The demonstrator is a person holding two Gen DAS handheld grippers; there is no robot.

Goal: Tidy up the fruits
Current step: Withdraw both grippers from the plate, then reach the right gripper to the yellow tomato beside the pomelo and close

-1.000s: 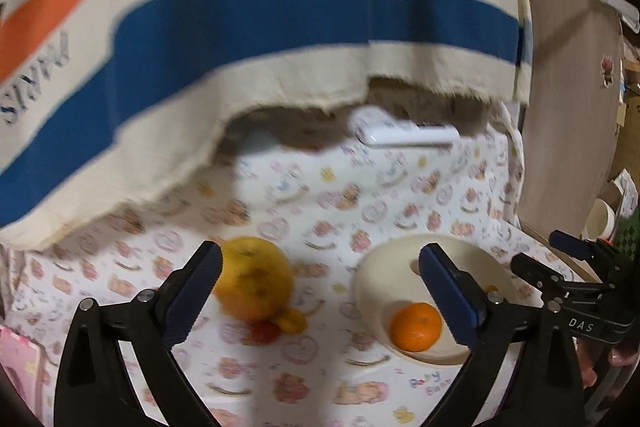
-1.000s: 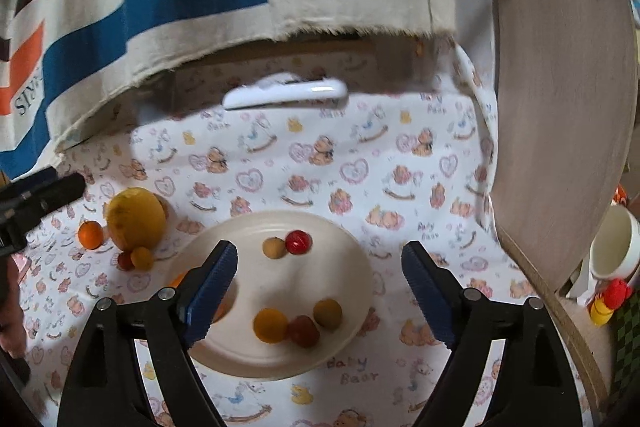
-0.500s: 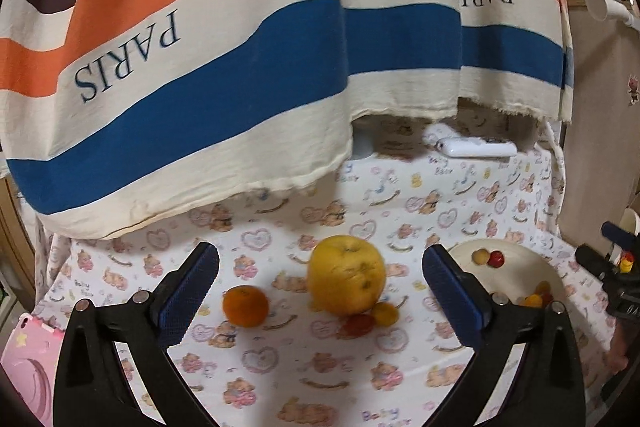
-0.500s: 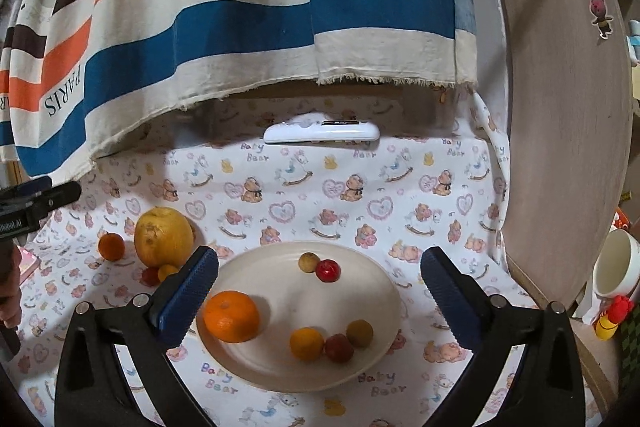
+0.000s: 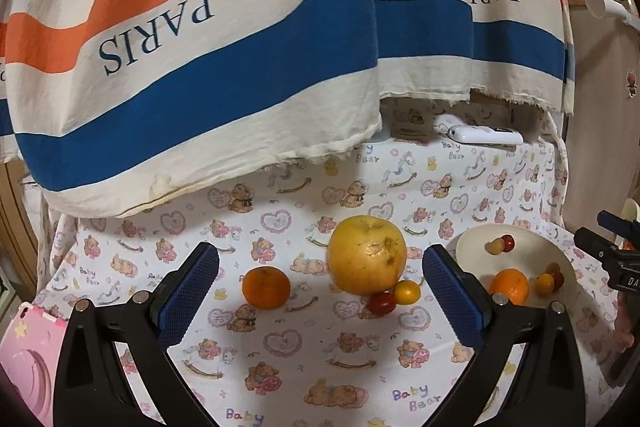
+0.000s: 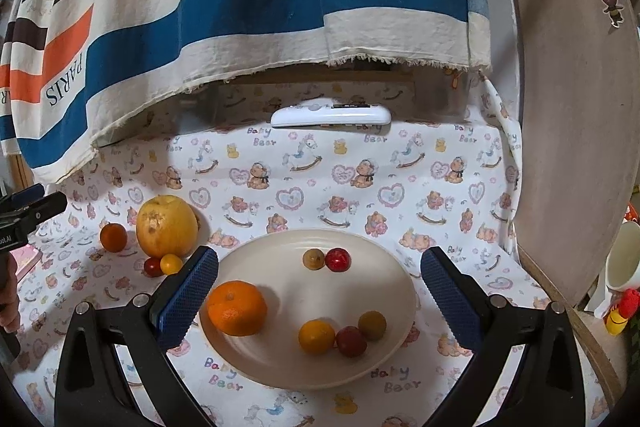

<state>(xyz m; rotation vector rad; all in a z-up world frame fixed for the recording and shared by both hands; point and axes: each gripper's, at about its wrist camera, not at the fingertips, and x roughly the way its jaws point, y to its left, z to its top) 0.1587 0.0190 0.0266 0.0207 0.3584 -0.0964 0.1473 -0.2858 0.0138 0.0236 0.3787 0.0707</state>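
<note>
Fruits are gathering on the plate (image 6: 404,331) while I am aiming my spread, empty left gripper (image 5: 320,293) at the tangerine (image 5: 265,287) on the counter, my right gripper (image 6: 320,295), its jaws just opened, hanging empty over the plate.

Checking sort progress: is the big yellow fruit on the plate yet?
No, the big yellow fruit sits on the cloth left of the plate, beside a small orange.
</note>
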